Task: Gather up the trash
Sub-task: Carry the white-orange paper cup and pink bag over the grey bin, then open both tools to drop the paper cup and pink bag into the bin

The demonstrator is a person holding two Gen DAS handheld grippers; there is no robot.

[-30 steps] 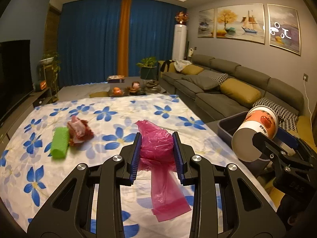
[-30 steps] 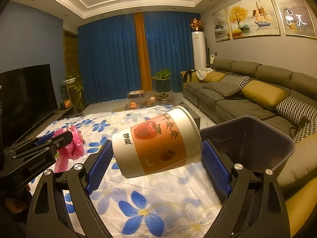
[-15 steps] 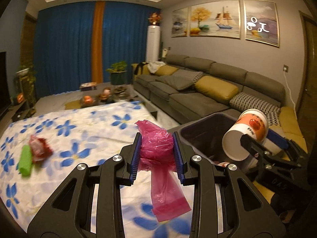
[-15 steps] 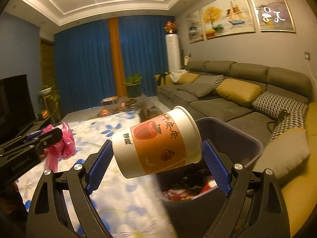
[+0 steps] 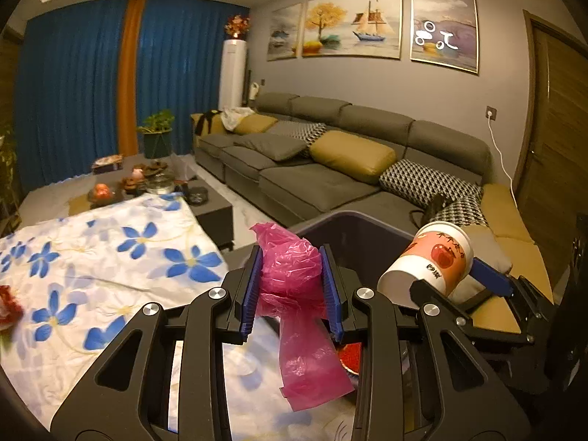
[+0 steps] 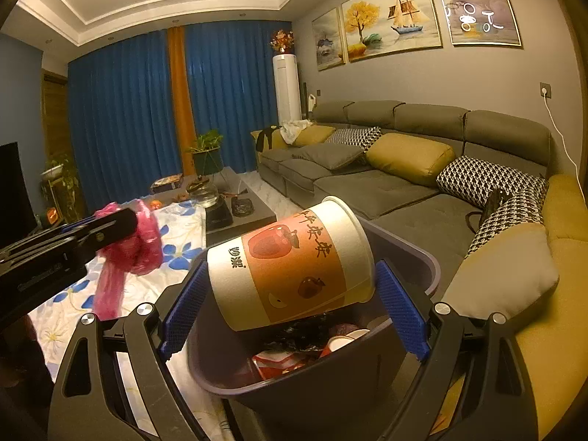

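Left gripper (image 5: 290, 290) pinches the pink bag (image 5: 294, 294) at the bin's (image 6: 430, 268) near rim; right gripper (image 6: 290, 294) clamps the paper cup (image 6: 290, 264) mid-frame, over the bin's open mouth.

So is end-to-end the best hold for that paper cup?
Probably not. The right gripper pinches the paper cup base to rim, leaving it tilted. Gripping across the mid-wall, coming from the side, likely seats the pads flatter and steadier.
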